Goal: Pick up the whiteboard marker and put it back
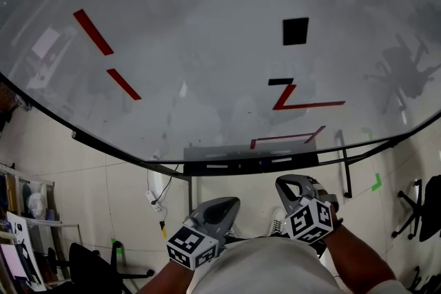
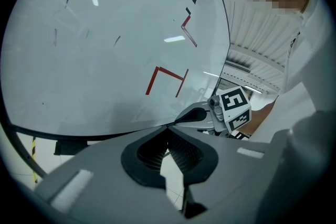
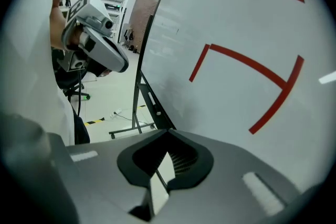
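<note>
A big whiteboard (image 1: 207,45) with red lines and black squares fills the head view. Along its bottom edge runs a dark tray (image 1: 248,164) holding a few pale stick-like items, too small to tell as markers. My left gripper (image 1: 231,203) and right gripper (image 1: 284,181) hang below the tray, close to my body and apart from it. Both point at the board. In the left gripper view the jaws (image 2: 168,127) meet at the tip with nothing between them. The right gripper view shows the same (image 3: 168,132). Each gripper view also shows the other gripper (image 2: 210,113) (image 3: 100,44).
The board's metal stand (image 1: 344,169) has legs on the pale floor. A white cable and plug (image 1: 155,193) lie under the board. Office chairs (image 1: 413,206) stand at the right and a dark chair (image 1: 89,265) at the lower left, beside shelves (image 1: 24,217).
</note>
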`<state>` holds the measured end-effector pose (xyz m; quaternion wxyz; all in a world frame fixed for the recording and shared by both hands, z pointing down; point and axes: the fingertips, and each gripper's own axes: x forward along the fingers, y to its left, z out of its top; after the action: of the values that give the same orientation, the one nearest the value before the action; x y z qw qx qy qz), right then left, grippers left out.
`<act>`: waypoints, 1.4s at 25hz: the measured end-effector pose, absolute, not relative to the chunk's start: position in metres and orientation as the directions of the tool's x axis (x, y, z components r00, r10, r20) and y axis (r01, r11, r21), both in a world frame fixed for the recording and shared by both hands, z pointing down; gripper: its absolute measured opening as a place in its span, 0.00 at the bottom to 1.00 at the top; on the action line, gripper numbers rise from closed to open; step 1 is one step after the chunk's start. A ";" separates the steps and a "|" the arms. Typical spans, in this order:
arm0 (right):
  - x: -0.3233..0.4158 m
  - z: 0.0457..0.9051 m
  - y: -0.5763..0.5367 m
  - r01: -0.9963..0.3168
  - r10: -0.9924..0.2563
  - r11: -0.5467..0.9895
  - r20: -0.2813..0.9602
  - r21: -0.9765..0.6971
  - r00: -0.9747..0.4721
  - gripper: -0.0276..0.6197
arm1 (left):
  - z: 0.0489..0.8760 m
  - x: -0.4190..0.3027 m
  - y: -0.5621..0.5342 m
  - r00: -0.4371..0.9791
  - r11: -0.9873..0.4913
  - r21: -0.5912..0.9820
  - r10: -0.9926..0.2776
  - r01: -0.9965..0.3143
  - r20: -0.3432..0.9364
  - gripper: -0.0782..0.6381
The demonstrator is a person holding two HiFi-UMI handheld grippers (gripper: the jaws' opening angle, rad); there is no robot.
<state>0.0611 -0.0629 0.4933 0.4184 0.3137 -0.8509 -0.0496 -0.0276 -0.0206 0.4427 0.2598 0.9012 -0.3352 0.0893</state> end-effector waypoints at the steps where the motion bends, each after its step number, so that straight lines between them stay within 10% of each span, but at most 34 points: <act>1: 0.061 0.490 -0.062 -0.511 -0.575 0.795 0.673 0.326 -0.465 0.05 | 0.442 -0.028 -0.021 0.759 -0.640 0.407 -0.558 -0.651 0.336 0.12; 21: 0.061 0.422 -0.033 -0.628 -0.521 0.699 0.359 -0.342 -0.775 0.05 | 0.426 -0.025 -0.018 0.781 -0.677 0.389 -0.550 -0.625 0.297 0.12; 35: 0.049 0.426 -0.025 -0.694 -0.589 0.618 0.367 -0.370 -0.720 0.05 | 0.429 -0.038 -0.019 0.827 -0.720 0.407 -0.485 -0.562 0.284 0.12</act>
<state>0.0487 -0.0247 0.4258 0.1051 0.3591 -0.8933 0.2491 -0.0378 -0.0189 0.4289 0.2446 0.9240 -0.2831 0.0786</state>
